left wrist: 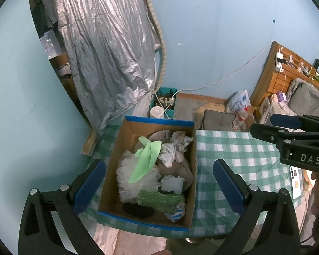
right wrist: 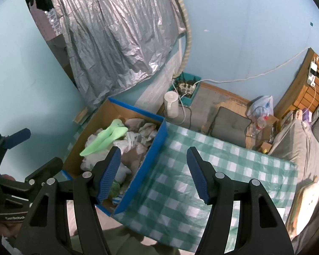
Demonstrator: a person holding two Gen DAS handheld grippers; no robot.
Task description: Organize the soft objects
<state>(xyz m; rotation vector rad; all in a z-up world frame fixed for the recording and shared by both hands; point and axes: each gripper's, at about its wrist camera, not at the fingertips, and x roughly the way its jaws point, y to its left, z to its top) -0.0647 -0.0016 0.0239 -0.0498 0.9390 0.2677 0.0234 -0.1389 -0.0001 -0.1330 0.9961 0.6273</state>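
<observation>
Box (left wrist: 114, 159) of soft items sits on checkered desk (left wrist: 234, 148) | left gripper (left wrist: 159, 182) fingers apart, empty | right gripper (right wrist: 153, 174) fingers apart, empty

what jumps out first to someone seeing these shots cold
The cardboard box with blue edges sits on the green checked tablecloth, heaped with soft things; light green socks lie on top of a white mesh bath pouf. Behind it a crinkled silver sheet hangs against the blue wall. Both tongs are open and empty.

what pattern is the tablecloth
Green and white checks on the tablecloth; clearest in the right wrist view.
</observation>
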